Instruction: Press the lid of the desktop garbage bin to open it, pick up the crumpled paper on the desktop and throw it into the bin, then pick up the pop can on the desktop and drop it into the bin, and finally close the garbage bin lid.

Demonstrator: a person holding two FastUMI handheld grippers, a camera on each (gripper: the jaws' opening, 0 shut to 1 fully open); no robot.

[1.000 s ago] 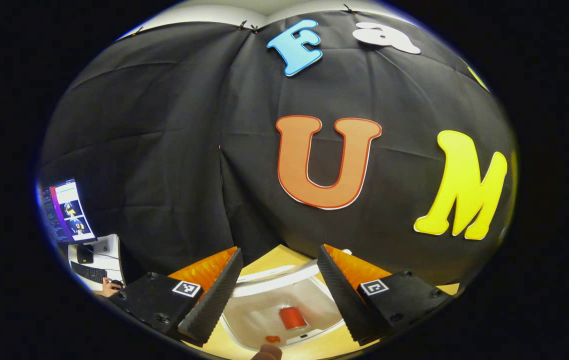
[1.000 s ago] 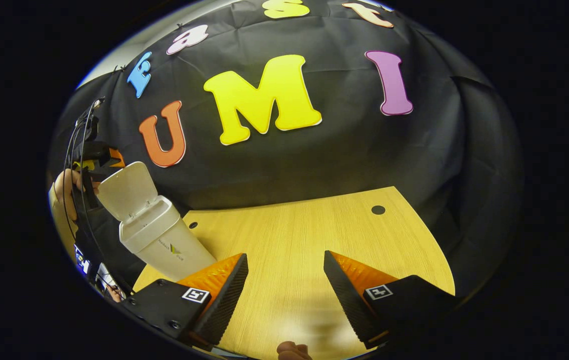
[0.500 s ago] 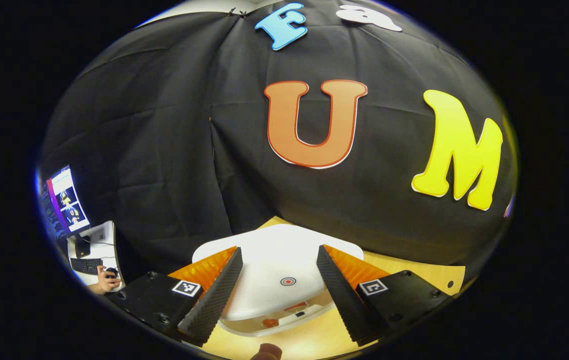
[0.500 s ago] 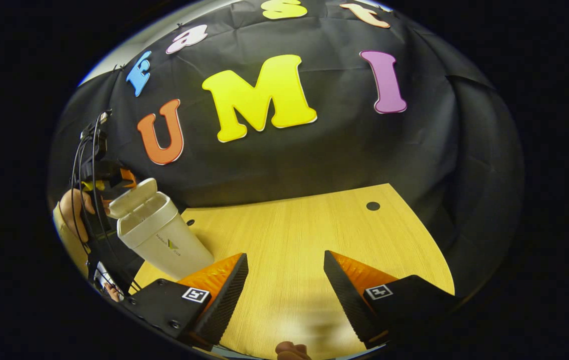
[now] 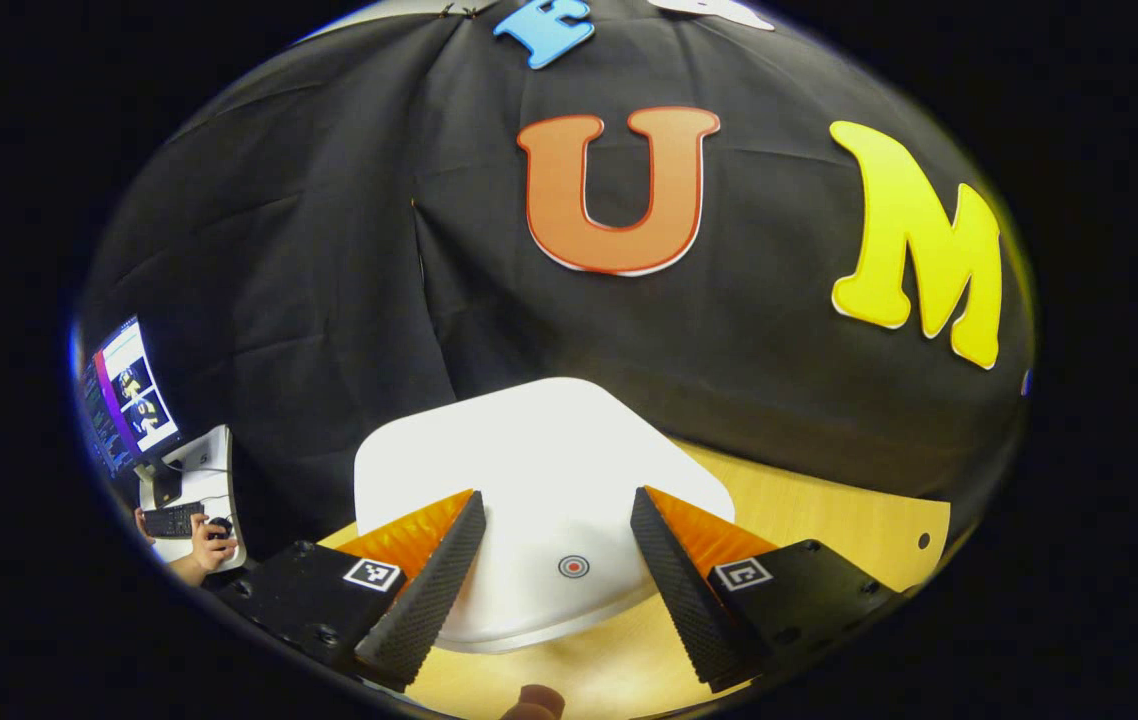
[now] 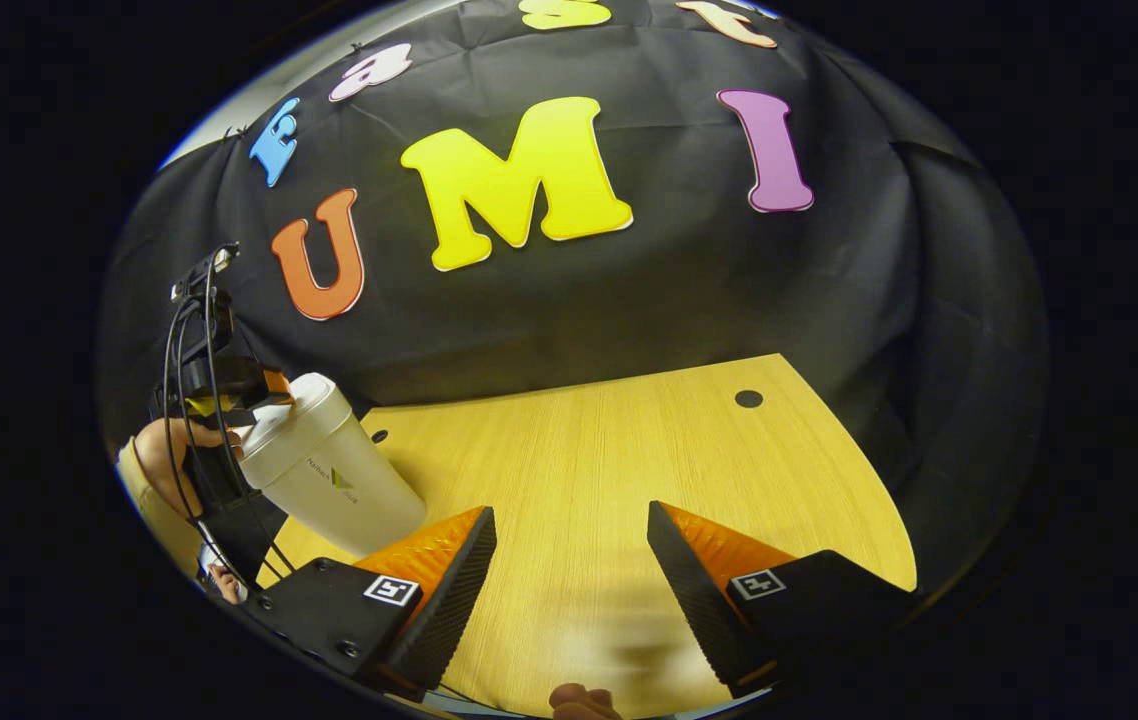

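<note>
Left gripper [image 5: 554, 555] is right over the bin lid [image 5: 539, 470]. Fingers spread wide, holding nothing, lid surface showing between them. The small ring mark [image 5: 574, 567] on the lid sits in the gap, slightly toward my right finger. Lid looks down flat on the bin; can't confirm the latch from here.

From the right gripper view: garbage bin [image 6: 334, 485] stands upright at the table's [image 6: 629, 470] far left edge, lid down, my left gripper [image 6: 229, 385] and the hand [image 6: 164, 460] holding it touching or just above the lid's rim. Can't tell contact for sure.

Right gripper [image 6: 569, 575] is open wide, empty, low over bare tabletop, well apart from the bin. The bin lies to its left.

Key relation: the lid is directly below and ahead of the left fingers, so any final press is straight down, left hand only. Left is far nearer; right has no role here.

No crumpled paper or pop can on the table surface I can see, so I judge both are binned and closing the lid is the last step. Risk: pressing off-centre tips the light bin.
</note>
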